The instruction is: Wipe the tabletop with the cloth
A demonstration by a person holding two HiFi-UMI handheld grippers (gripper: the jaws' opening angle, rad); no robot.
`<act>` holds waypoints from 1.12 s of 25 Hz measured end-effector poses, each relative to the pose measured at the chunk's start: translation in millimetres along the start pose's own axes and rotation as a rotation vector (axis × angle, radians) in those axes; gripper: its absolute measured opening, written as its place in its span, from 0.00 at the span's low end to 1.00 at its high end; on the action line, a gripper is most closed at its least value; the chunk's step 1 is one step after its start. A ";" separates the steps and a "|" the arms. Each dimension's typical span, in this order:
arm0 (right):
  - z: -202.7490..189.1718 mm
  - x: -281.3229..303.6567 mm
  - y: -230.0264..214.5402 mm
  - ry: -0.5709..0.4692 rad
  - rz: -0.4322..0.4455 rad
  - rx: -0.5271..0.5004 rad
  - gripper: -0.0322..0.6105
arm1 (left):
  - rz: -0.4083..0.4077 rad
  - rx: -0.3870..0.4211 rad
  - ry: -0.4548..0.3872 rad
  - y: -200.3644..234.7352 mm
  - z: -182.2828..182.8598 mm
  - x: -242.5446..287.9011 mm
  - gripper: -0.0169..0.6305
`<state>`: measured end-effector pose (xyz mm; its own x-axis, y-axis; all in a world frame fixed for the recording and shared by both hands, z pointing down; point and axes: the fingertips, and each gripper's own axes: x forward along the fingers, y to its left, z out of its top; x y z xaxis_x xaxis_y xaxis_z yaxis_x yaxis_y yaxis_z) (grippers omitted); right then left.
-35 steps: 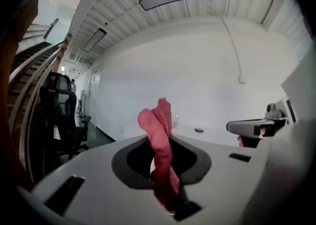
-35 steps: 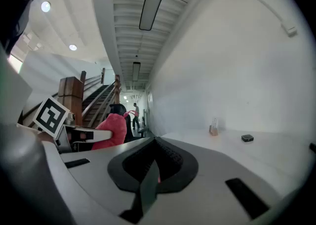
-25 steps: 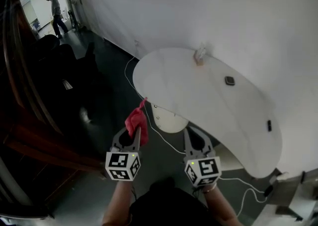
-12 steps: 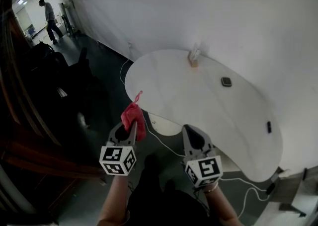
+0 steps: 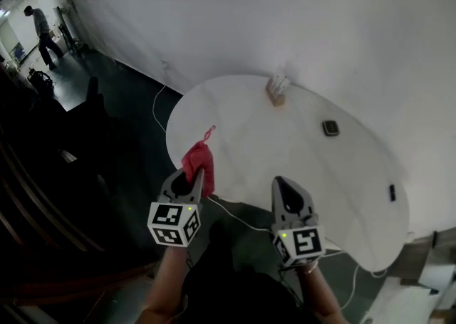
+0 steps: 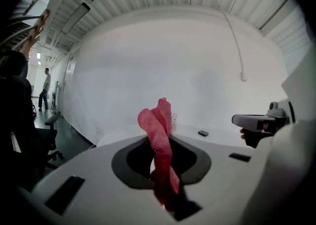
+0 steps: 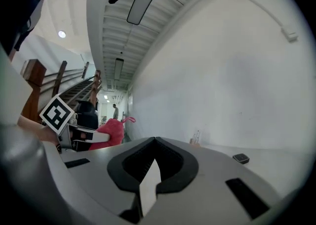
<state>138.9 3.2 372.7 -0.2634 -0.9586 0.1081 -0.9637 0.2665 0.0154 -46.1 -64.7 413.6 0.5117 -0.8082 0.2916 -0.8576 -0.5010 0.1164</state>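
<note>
Being gripped between the closed jaws of the left gripper (image 5: 192, 181) is the cloth (image 5: 198, 162), red and crumpled; a bunched fold is standing up above the jaw tips and a thin tail is curling off its far end. Fabric is being pinched near its middle, so little is hanging loose below the jaws

Cloth is being carried at the near left rim of the tabletop (image 5: 285, 152). Contact with the surface cannot be confirmed from any view; in the left gripper view the white top is being seen beyond and below the jaws, so the cloth is being judged as just short of touching

Key relation: the tabletop is lying far and to the right of the cloth. Its long axis is running from the left end, beside the cloth, out to the near right. The left gripper is being noted as the nearer one to that starting end, so a downward press and a sweep rightward is being judged as what the wipe calls for

The right gripper (image 5: 281, 183) is being held at the near edge, jaws drawn together, nothing between them

Two obstacles are being noted on the far side: a small wooden block (image 5: 276, 92) and a small dark object (image 5: 330, 128)
</note>
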 end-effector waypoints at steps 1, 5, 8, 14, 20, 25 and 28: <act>3.3 12.2 -2.8 0.000 -0.022 0.007 0.05 | -0.020 0.005 0.005 7.3 6.0 11.3 0.12; 8.6 51.8 -7.4 0.007 -0.106 0.027 0.05 | -0.113 0.046 0.024 26.4 22.4 50.3 0.12; -1.3 67.0 -13.1 0.045 -0.164 0.010 0.05 | -0.165 0.055 0.053 32.2 23.7 73.9 0.12; -17.7 69.2 -42.9 0.096 -0.277 0.081 0.05 | -0.230 0.040 0.159 25.2 11.3 121.3 0.12; -24.6 60.3 -74.2 0.126 -0.371 0.134 0.05 | -0.381 0.019 0.257 -25.6 -0.9 158.5 0.12; -32.1 51.5 -91.6 0.133 -0.440 0.158 0.05 | -0.520 0.024 0.319 -86.1 -13.1 192.0 0.12; -39.2 39.5 -102.5 0.143 -0.484 0.170 0.05 | -0.585 0.057 0.377 -126.0 -29.1 206.9 0.12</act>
<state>228.9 -58.1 414.4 0.2101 -0.9417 0.2629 -0.9702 -0.2341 -0.0630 166.3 -159.7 486.8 0.8272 -0.2431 0.5066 -0.4371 -0.8450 0.3082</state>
